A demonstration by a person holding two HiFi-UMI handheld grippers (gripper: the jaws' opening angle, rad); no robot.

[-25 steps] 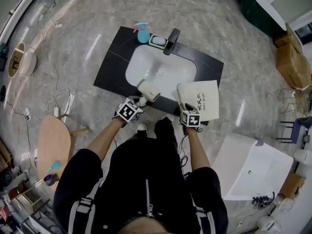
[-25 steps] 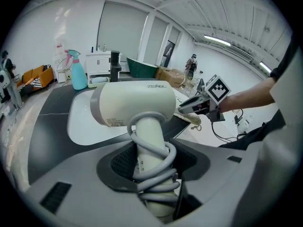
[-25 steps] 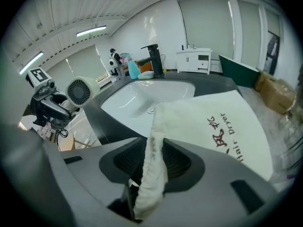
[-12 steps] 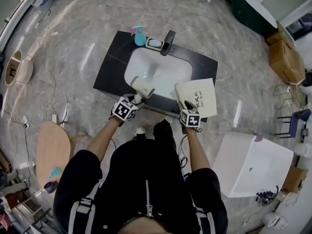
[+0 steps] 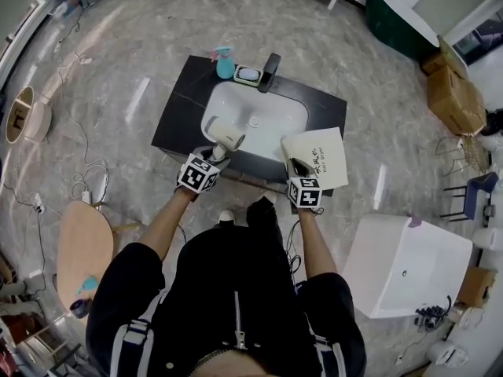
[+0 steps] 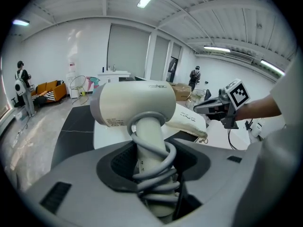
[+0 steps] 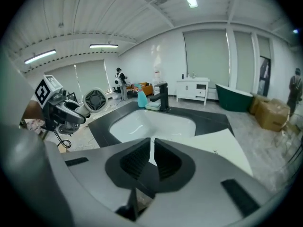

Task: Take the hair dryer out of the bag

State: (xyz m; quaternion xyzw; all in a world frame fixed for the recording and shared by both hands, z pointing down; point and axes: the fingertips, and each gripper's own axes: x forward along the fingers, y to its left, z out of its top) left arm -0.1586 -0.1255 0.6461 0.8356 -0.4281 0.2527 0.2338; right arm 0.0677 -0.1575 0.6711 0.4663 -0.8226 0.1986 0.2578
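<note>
Change over the last second: the right gripper (image 5: 294, 166) has just been closing its jaws. They now stand almost together, with only a thin slit left. Nothing is visibly pinched there; the pale cloth of the bag (image 5: 322, 155) merely shows beyond the slit. The gap between the hair dryer (image 5: 224, 134) and the bag's left edge is slightly wider than before. The left gripper (image 5: 213, 156) is unchanged: clamped on the dryer's handle, with the cord wound round it.

Position: the hair dryer is held in the air over the near left rim of the sink basin (image 5: 259, 108), fully clear of the bag. The bag lies on the right near part of the worktop (image 5: 177, 112).

Reading: extraction looks complete; probably only setting the dryer down remains.

Orientation: the barrel's long axis is about level and runs across the left gripper's line. The grilled end faces the right gripper and the bag; the other end points away to the left. The handle runs down and back into the left gripper.
</note>
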